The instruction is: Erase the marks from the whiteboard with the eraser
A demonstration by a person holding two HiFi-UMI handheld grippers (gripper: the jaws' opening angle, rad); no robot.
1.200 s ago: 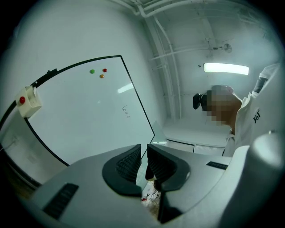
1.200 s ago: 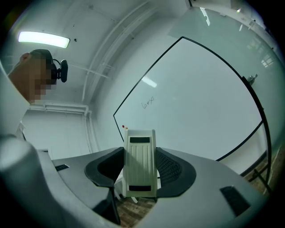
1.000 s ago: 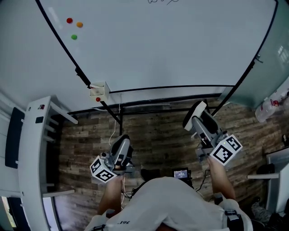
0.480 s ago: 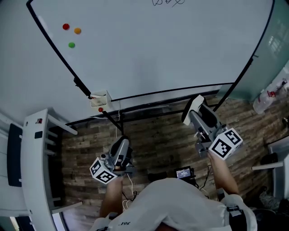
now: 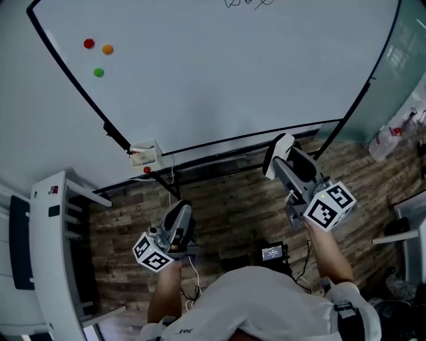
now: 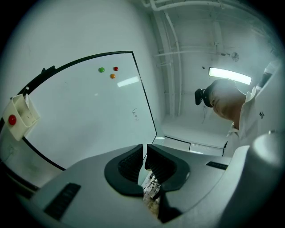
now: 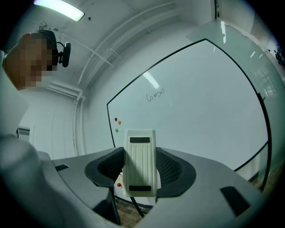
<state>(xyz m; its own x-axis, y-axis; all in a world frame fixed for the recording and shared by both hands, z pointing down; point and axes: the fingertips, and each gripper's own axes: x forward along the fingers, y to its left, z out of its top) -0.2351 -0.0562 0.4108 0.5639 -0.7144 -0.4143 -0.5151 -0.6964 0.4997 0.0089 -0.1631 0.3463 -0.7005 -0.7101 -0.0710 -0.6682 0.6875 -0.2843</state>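
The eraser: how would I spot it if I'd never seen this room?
Start at the big whiteboard and drop toward its lower right corner, to the right gripper. The eraser is the cream ribbed block with two dark bars clamped in its jaws; the white box at the lower left corner has a red dot instead.

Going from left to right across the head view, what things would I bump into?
White shelf rack → green round magnet → small white holder box → left tongs → dark scribbled marks → white ribbed eraser clamped in the right tongs → clear plastic bag.
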